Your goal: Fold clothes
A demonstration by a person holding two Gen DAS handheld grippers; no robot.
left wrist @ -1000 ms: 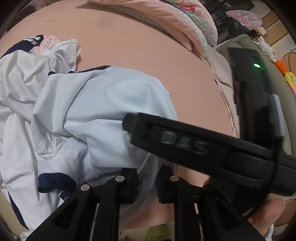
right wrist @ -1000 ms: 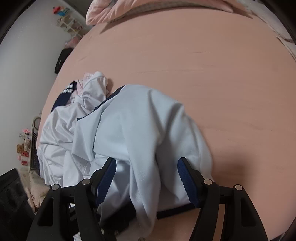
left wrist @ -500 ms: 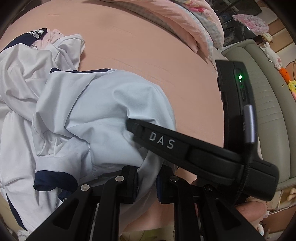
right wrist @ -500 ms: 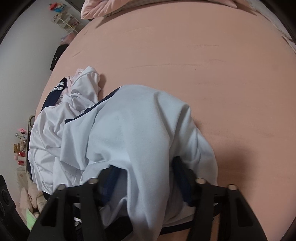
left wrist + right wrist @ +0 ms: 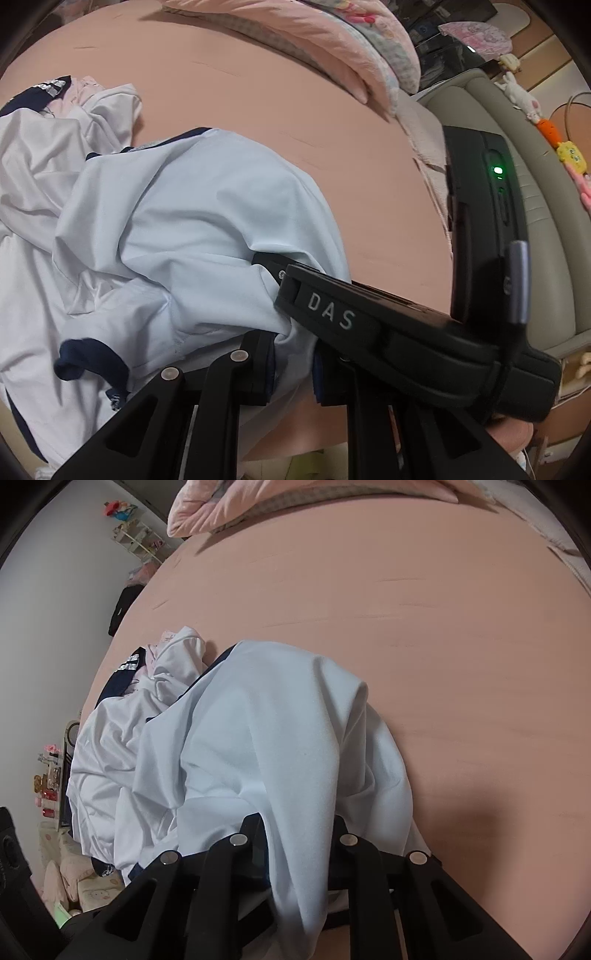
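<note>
Pale blue shirt (image 5: 258, 731) lies bunched on the pink bed (image 5: 443, 627), near edge, left of middle, draped partly over a heap of white clothes (image 5: 107, 746) w/ navy trim. Not folded, all humps and creases.

Left gripper (image 5: 291, 365): clenched on a fold of the shirt at its near hem; cloth runs down between the fingers. Right gripper (image 5: 295, 845): also pinched onto the shirt, a thick ridge of fabric passing through the narrow gap btwn fingers. In the left view the right gripper's black body crosses just beside the left one, so both grips sit close together on the same near edge.

Handling, my read: thin, light, v. soft fabric, smooth-looking, prob. a bit slippery; will sag and slide, no stiffness. A bunched pinch may catch 2 layers. Better hold = single layer at hem corners or shoulder seams, grips well apart, so it hangs flat. Navy cuff (image 5: 88, 358) and collar edge are handy landmarks for finding those.
</note>
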